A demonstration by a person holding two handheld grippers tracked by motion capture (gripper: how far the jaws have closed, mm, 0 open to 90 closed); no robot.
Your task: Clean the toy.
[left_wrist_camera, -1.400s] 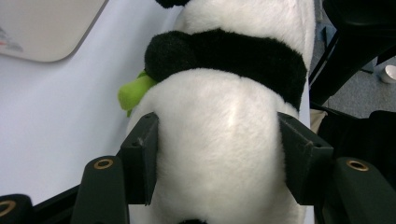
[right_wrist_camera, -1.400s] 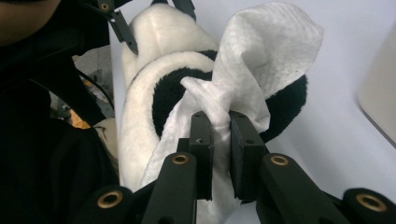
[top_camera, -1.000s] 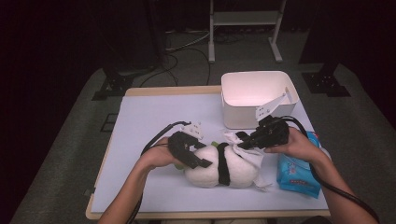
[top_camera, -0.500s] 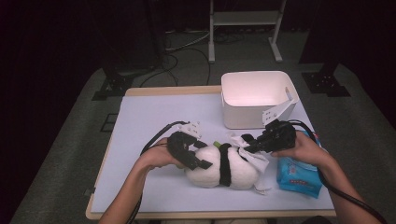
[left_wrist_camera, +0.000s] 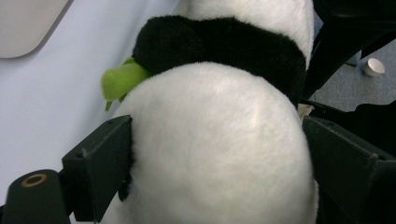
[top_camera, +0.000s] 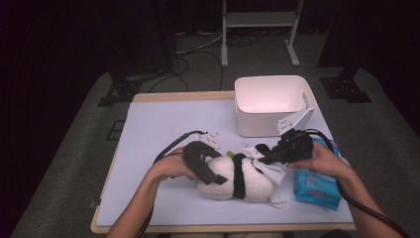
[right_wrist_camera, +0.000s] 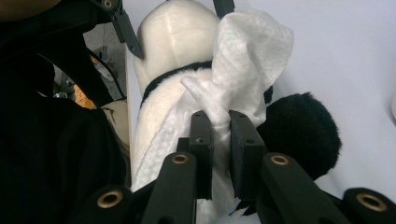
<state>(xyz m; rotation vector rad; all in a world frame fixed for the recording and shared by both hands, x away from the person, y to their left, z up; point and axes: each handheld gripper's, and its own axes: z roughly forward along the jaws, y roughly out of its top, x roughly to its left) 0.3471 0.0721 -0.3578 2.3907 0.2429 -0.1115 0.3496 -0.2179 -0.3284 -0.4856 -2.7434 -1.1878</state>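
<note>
A black-and-white plush panda [top_camera: 247,181] lies on its side on the pale table [top_camera: 158,129], a green bit [left_wrist_camera: 122,80] at its neck. My left gripper [top_camera: 213,176] straddles the white head end [left_wrist_camera: 215,186]. Its jaws have just been opening and now stand wide, one on each side of the plush, which fills the gap. My right gripper [top_camera: 262,151] is shut on a bunched white wipe [right_wrist_camera: 247,56] that drapes over the panda's body [right_wrist_camera: 173,37]. In the right gripper view, the gripper [right_wrist_camera: 219,126] pinches the wipe's gathered middle.
A white bin [top_camera: 262,124] stands at the back right of the table, close behind the right hand. A blue packet of wipes [top_camera: 317,186] lies at the right edge under the right forearm. Cables trail from both grippers.
The left gripper's jaws have spread apart around the panda's head. The right gripper still pinches the wipe and has barely shifted.
</note>
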